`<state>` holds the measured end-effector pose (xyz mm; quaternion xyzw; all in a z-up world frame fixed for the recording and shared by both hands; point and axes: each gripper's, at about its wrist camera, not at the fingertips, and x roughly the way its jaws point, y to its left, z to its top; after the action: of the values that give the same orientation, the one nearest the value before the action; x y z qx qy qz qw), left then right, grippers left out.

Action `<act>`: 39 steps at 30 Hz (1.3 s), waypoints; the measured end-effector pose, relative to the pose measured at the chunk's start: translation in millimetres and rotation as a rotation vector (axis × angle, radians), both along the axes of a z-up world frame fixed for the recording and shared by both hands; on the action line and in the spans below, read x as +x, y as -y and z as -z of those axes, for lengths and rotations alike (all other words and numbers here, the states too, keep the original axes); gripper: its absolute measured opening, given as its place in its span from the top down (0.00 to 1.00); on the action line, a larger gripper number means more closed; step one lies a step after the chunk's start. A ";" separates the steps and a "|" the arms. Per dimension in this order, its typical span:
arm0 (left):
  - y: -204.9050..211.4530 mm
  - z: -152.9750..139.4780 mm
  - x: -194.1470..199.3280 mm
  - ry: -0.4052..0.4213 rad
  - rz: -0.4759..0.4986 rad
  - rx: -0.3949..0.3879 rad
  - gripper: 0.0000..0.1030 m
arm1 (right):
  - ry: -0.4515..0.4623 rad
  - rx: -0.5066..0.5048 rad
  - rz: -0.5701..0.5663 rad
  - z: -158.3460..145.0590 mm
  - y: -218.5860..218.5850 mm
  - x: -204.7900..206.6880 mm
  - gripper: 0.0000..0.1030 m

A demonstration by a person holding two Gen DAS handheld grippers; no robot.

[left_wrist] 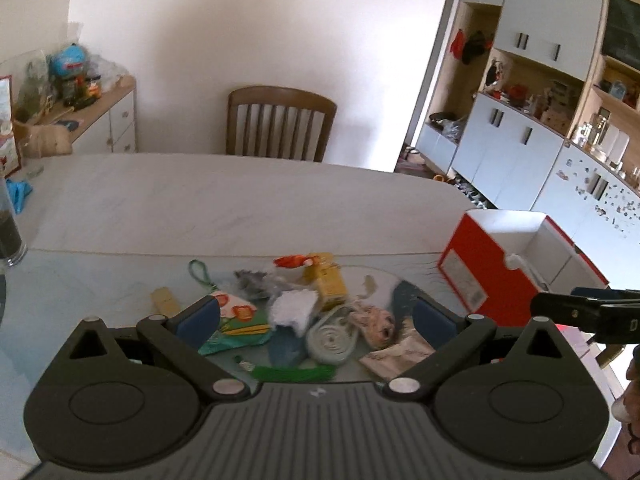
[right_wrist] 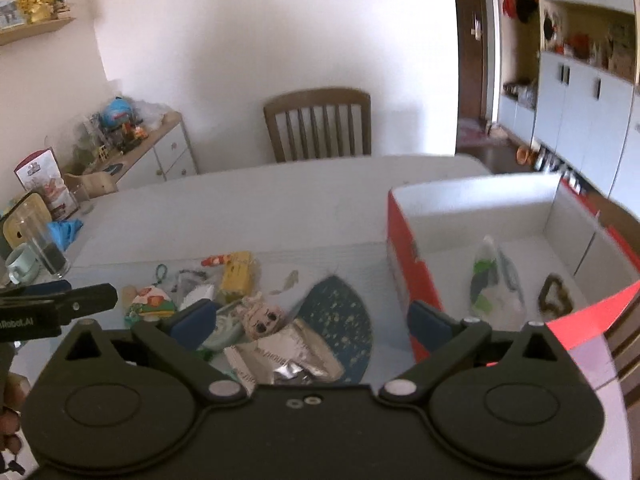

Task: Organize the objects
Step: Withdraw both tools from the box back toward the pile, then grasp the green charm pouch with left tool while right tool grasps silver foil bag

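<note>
- Left wrist view: the left gripper (left_wrist: pixel 316 316) hangs over a pile of small things near the table's (left_wrist: pixel 240 200) near edge, its jaws spread wide and holding nothing.
- Between the blue pads lie a white tuft (left_wrist: pixel 292 308), a coiled band (left_wrist: pixel 330 340), a doll (left_wrist: pixel 378 322) and a green pouch (left_wrist: pixel 234 326); a yellow box (left_wrist: pixel 330 280) and a green tassel (left_wrist: pixel 296 372) lie at the pile's far and near sides.
- The red box (left_wrist: pixel 486 276) stands at the table's right edge, open at the top, just beside the pile. The right gripper's tip shows at the frame's right side.
- The step in hand seems to be choosing the next piece. The next move calls for lowering onto one piece, and the pile is crowded, so neighbours could get caught.
- Right wrist view: the right gripper (right_wrist: pixel 312 320) also stands wide and bare, its right finger just beside the red box's (right_wrist: pixel 404 264) near wall.
- Inside the box lie a clear bag (right_wrist: pixel 496 288) and a dark ring (right_wrist: pixel 554 296), so sorting looks begun, most still on the table.
- A foil packet (right_wrist: pixel 288 356), the doll (right_wrist: pixel 262 316) and a blue mat (right_wrist: pixel 340 312) lie below the fingers.
- A chair (right_wrist: pixel 318 124) stands at the far edge; a glass (right_wrist: pixel 46 248) and cup (right_wrist: pixel 20 266) sit well apart at the left edge.
</note>
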<state>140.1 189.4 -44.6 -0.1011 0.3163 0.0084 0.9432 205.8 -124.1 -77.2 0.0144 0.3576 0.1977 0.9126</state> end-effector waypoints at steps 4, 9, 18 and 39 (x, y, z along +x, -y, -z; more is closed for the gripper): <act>-15.6 13.2 8.4 -0.021 -0.041 0.020 0.00 | -0.023 -0.014 0.037 10.8 -6.8 5.7 0.01; -30.3 29.0 21.9 -0.055 -0.033 0.060 0.00 | -0.068 -0.043 0.049 28.4 -21.6 15.4 0.01; -43.4 64.7 51.8 -0.110 -0.019 0.081 0.00 | -0.195 -0.063 0.111 69.0 -49.1 43.3 0.02; -44.1 102.1 76.9 -0.163 0.006 0.112 0.01 | -0.342 -0.099 0.157 111.2 -71.9 68.7 0.06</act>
<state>217.0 233.6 -146.8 -0.0460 0.3915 0.0316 0.9185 274.5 -52.1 -188.4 0.0305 0.5145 0.1027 0.8508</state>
